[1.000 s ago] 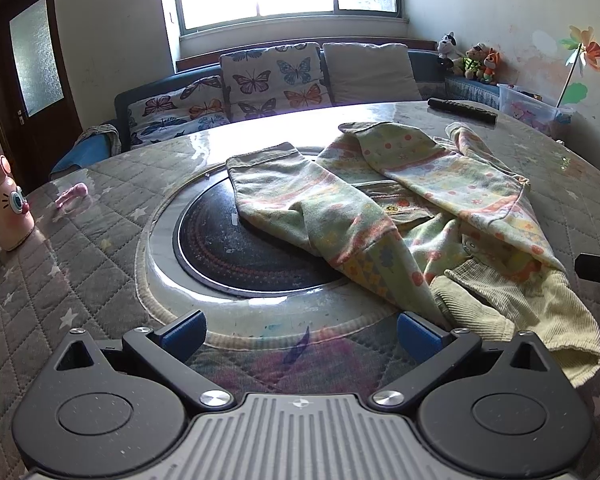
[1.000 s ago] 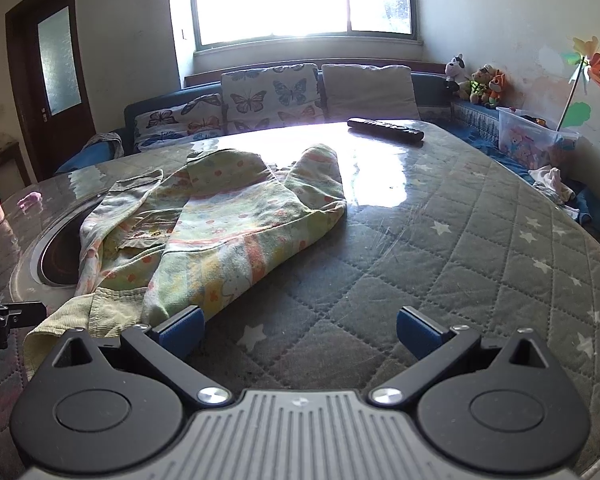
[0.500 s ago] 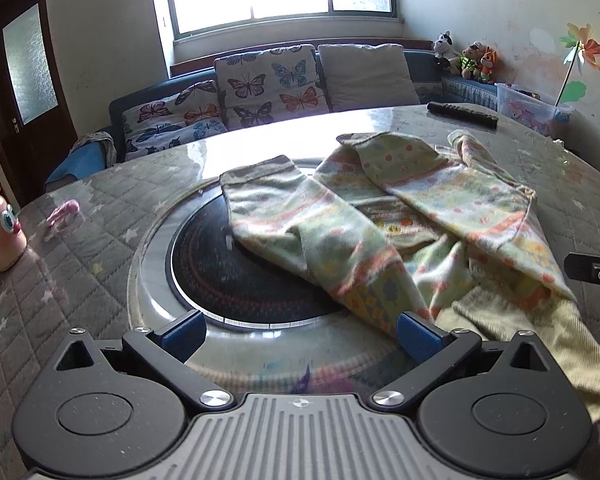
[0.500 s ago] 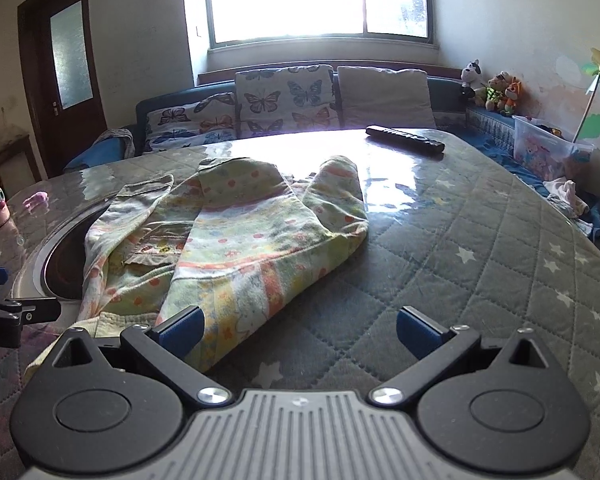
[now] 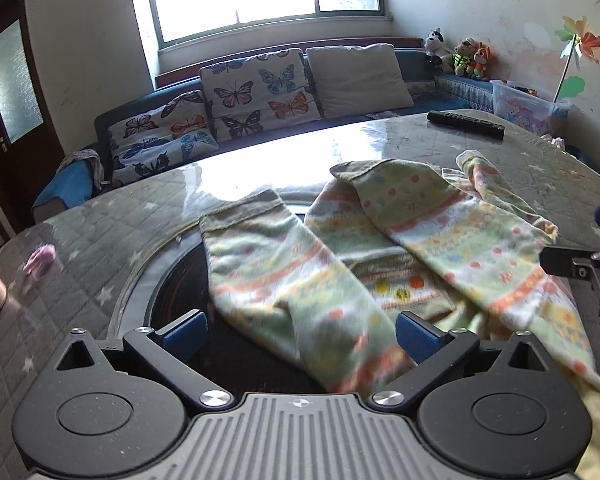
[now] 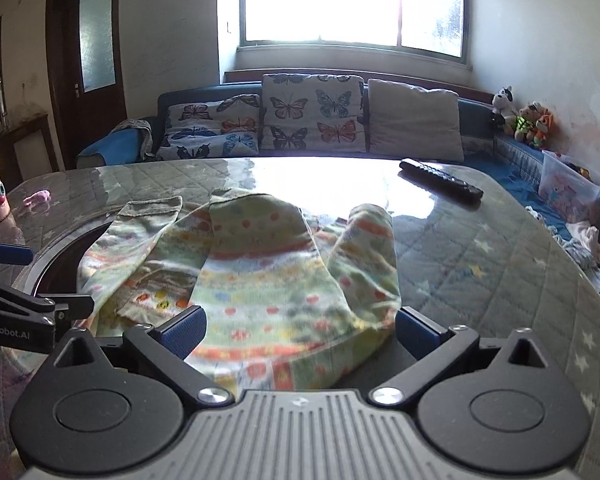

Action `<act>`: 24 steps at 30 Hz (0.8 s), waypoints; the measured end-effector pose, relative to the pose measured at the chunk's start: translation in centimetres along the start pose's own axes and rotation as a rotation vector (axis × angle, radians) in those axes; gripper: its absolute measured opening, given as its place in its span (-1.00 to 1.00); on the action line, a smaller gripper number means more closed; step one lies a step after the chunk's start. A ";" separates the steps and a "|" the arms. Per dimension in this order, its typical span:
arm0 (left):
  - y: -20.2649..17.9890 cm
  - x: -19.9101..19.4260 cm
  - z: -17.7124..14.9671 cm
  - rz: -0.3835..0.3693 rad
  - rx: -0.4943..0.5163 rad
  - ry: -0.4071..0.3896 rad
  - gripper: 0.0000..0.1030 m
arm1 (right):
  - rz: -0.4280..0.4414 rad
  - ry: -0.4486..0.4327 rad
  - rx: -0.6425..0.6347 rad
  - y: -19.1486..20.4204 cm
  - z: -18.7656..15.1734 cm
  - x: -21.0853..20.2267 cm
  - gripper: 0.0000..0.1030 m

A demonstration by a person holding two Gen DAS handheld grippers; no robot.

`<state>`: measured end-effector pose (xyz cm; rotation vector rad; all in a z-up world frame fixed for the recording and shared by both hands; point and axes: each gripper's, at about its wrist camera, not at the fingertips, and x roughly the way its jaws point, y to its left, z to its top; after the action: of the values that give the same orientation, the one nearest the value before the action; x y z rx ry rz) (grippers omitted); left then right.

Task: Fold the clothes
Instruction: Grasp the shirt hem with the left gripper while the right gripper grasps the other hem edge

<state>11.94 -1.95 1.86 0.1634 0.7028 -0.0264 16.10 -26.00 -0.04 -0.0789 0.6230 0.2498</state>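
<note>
A patterned garment (image 5: 380, 256) is seen crumpled near the middle of the quilted table (image 6: 480, 248), partly over its dark round inset (image 5: 180, 292), while the left gripper (image 5: 300, 330) and right gripper (image 6: 300, 326) are held spread wide, grasping nothing.

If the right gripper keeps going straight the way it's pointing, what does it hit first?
Most likely the patterned garment: its near edge already lies between the open right gripper fingers. Height above the cloth is unclear.
</note>
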 end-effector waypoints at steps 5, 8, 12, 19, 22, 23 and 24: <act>-0.1 1.7 1.8 -0.009 0.017 -0.007 0.77 | 0.007 0.005 -0.008 -0.4 2.2 2.8 0.89; -0.1 3.0 2.5 -0.030 0.024 0.007 0.66 | 0.019 0.016 -0.007 -0.6 3.3 4.3 0.79; 0.3 5.2 3.0 -0.026 0.021 0.042 0.36 | 0.052 0.035 -0.017 -0.2 4.9 6.8 0.69; 1.5 6.6 2.5 -0.052 -0.013 0.079 -0.35 | 0.125 0.043 -0.105 3.4 7.2 10.8 0.54; 1.8 6.5 2.6 -0.066 -0.025 0.076 -0.34 | 0.146 0.060 -0.138 5.0 7.8 12.9 0.45; 1.9 6.5 2.7 -0.071 -0.027 0.073 -0.32 | 0.151 0.067 -0.149 5.5 7.9 13.5 0.38; 2.0 6.5 2.8 -0.075 -0.029 0.069 -0.31 | 0.155 0.074 -0.159 6.0 8.0 14.2 0.32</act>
<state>18.81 -0.24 0.05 0.1108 0.7777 -0.0826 30.20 -16.11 -1.90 -0.1944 0.6832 0.4482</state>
